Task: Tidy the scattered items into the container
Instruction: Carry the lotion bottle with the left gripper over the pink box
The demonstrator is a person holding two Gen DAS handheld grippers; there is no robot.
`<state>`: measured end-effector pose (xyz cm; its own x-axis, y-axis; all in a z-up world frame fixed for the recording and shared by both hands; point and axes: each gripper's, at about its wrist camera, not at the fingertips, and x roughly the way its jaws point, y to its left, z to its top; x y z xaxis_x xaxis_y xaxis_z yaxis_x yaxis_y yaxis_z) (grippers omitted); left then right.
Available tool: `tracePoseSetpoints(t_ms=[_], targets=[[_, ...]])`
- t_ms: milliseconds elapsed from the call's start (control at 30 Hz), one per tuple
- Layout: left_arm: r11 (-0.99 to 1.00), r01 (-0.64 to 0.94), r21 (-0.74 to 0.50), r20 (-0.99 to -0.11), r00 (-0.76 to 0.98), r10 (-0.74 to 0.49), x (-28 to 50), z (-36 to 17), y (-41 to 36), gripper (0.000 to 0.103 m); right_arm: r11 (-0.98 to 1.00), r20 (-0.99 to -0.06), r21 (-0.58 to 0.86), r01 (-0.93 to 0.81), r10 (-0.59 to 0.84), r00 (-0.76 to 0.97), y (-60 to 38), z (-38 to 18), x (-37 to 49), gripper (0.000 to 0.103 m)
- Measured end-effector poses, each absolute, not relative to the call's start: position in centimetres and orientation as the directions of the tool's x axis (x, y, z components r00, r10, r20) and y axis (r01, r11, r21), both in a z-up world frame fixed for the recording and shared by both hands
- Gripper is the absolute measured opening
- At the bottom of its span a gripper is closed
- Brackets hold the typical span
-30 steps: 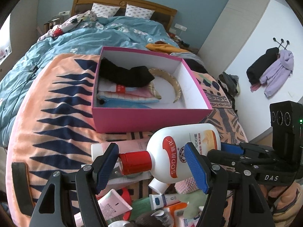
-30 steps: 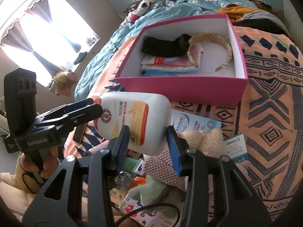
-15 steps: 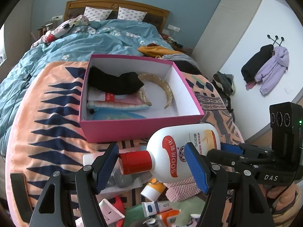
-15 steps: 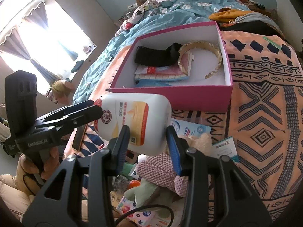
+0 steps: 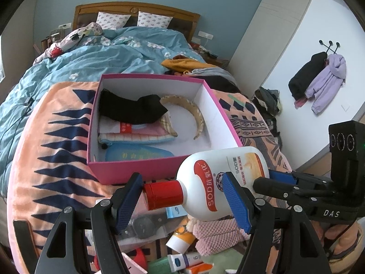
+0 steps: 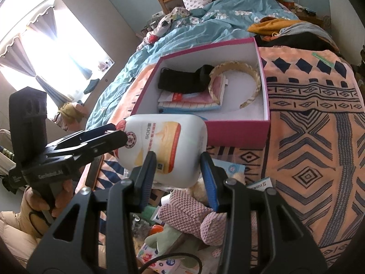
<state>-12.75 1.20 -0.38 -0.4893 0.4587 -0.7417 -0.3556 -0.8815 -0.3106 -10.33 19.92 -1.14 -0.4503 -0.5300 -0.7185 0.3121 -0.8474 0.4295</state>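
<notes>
Room: a bedroom is shown, with blue walls, a wooden headboard (image 5: 136,9), coats (image 5: 319,80) hung on wall hooks and a bright curtained window (image 6: 45,45).
Surface: a bed (image 5: 91,52) under a blue duvet, its near end covered by an orange patterned blanket (image 5: 57,159).
Box: a pink box (image 5: 136,169) with a white inside is set open on the blanket.
In the box: a black cloth (image 5: 132,109) is laid on folded cloths (image 5: 136,132); a blue pouch (image 5: 136,154) lies at the near wall and a headband (image 5: 194,116) just beside the stack.
Clutter: a pink knit (image 5: 216,230), tubes (image 5: 184,260) and a watch (image 5: 143,226) are heaped on the blanket, short of the box.
Bottle: the white bottle (image 5: 205,182) with a red cap (image 5: 164,194) is held on its side in the air, over the clutter and at the box's near wall.
Right gripper (image 6: 178,159): its jaws are clenched on the bottle's base.
Left gripper (image 5: 182,189): the cap end is met by one pad and the body is crossed by the other; whether the bottle is squeezed cannot be told.
Hand (image 6: 61,196): the left gripper's handle is grasped by it.
Change: a second ago the bottle was seen short of the box's front wall; now the near rim is overlapped by it in both views.
Unchanged: the bottle's place between both pairs of jaws is kept.
</notes>
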Motion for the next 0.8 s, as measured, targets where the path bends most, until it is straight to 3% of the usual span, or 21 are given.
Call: tracePoseSetpoints(t_ms=[800], targets=[[-0.883,-0.352,-0.311,-0.739,-0.494,0.457,-15.7,-0.2,2.2,0.073,-0.855,-0.712,0.416,0.31,-0.519,-0.473,20.5,-0.6,-12.7,0.043]])
